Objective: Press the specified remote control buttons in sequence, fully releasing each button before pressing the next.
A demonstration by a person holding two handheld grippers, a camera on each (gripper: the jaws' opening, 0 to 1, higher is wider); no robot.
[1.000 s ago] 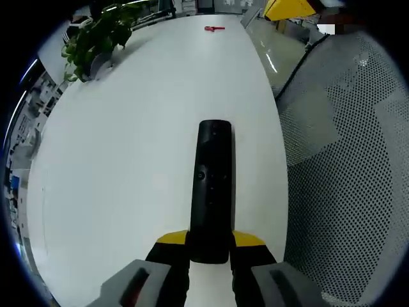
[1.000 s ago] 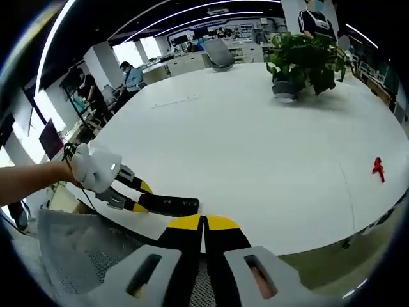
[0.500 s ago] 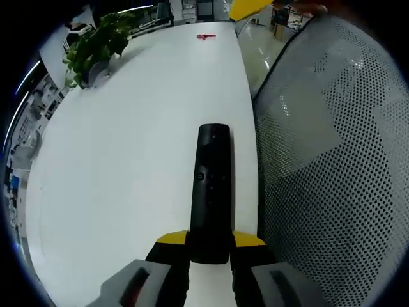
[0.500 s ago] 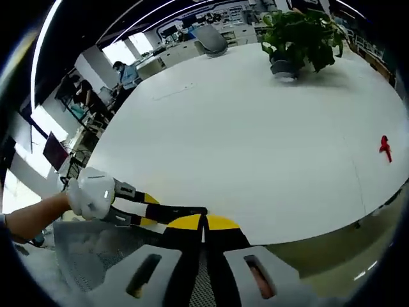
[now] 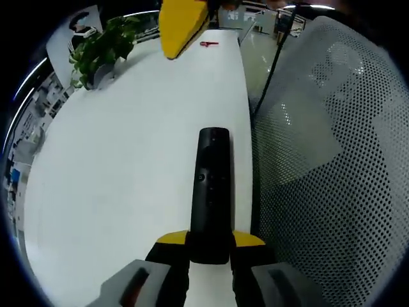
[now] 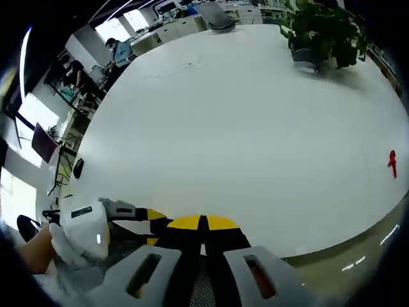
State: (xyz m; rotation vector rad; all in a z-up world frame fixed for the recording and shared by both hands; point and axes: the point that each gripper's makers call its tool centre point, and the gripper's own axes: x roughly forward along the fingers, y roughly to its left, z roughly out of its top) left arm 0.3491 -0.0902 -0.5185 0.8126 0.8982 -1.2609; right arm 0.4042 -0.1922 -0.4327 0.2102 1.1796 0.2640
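**Left tongs pinch the black remote; right tongs pressed together above the counter**

In the left gripper view, the left tongs (image 5: 209,246) pinch the near end of a long, slim black remote control (image 5: 211,185), their yellow-tipped jaws tight on either side of it. The remote points straight ahead, over the white oval counter (image 5: 128,179) and close to its right edge. Just beside that edge stands a grey perforated mesh chair back (image 5: 326,160). At the top of this view the yellow tip of the right tongs (image 5: 181,25) comes in over the counter's far part.

In the right gripper view, the right tongs (image 6: 203,225) have their yellow tips pressed together with nothing between them. The left tongs appear at lower left, held in a white-gloved hand (image 6: 80,233).

Farther out on the counter sit a leafy green potted plant (image 6: 319,32) and a small red object (image 6: 392,161), well apart from each other.
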